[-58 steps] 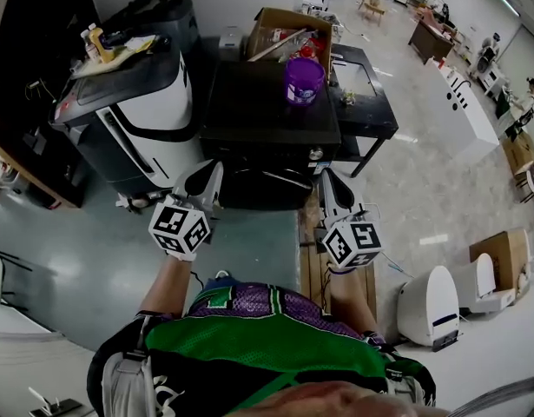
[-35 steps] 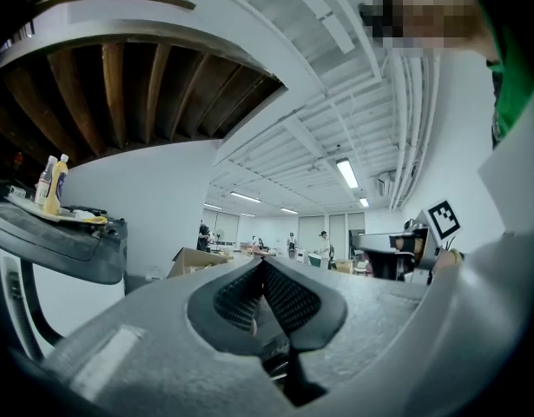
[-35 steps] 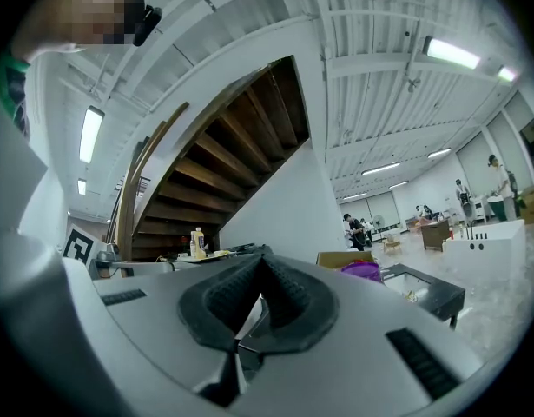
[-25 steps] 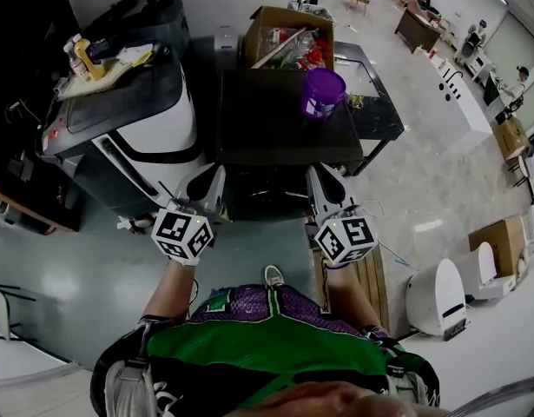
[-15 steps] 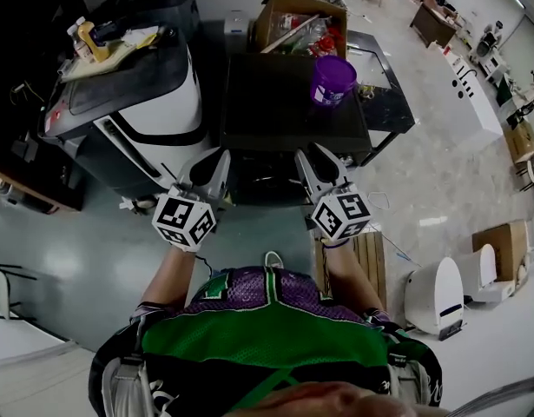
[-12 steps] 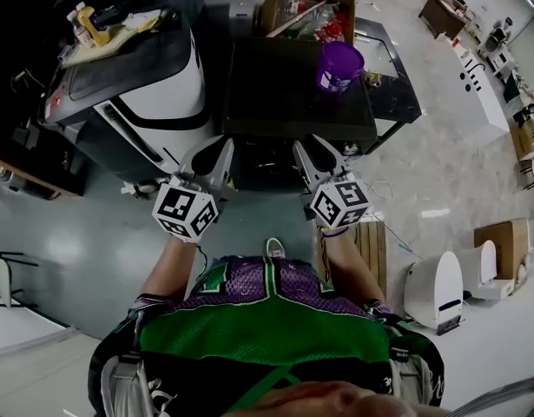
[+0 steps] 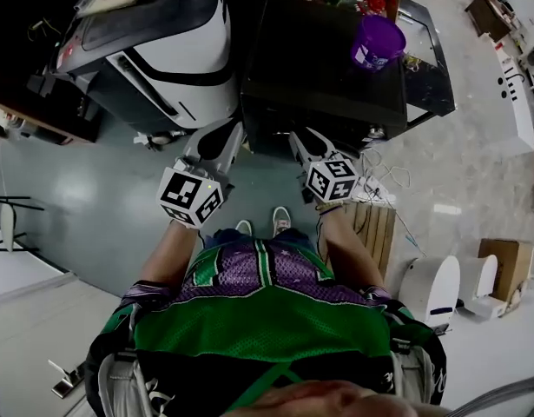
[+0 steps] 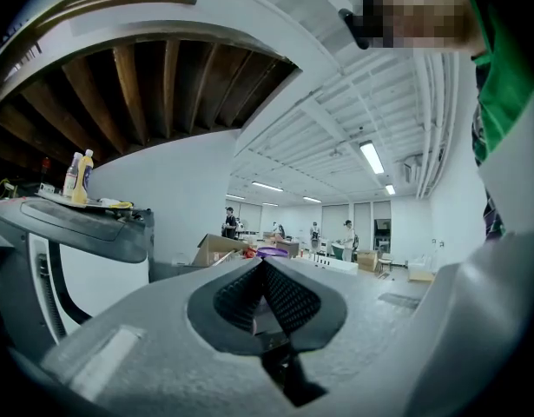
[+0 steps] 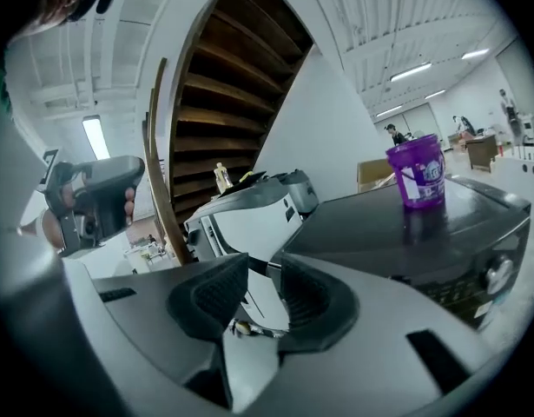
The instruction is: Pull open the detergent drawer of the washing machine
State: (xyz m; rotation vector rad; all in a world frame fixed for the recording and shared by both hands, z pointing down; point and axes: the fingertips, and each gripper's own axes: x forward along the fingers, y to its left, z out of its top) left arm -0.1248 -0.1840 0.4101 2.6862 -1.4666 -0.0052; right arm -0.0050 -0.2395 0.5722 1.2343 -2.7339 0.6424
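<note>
**Approach: right claw (image 9: 265,273) faces washing machine (image 7: 327,55)**

Machine stands straight ahead of both claws. The detergent drawer I can't pick out; likely upper left of the front, roughly where right claw points. Its jaws have just been opening: narrow gap, empty. The left claw (image 8: 264,268) is pinched together, empty.

Left claw (image 8: 264,270): jaws closed together, nothing between them.
Near left: grey-and-white appliance (image 8: 71,237), with bottles (image 8: 81,175) on its top.
Above: wooden underside of a staircase (image 8: 145,81).
Far centre: cardboard box (image 8: 214,248), purple tub (image 8: 272,252) just right of it.
Upper right: green sleeve (image 8: 508,68).
</note>
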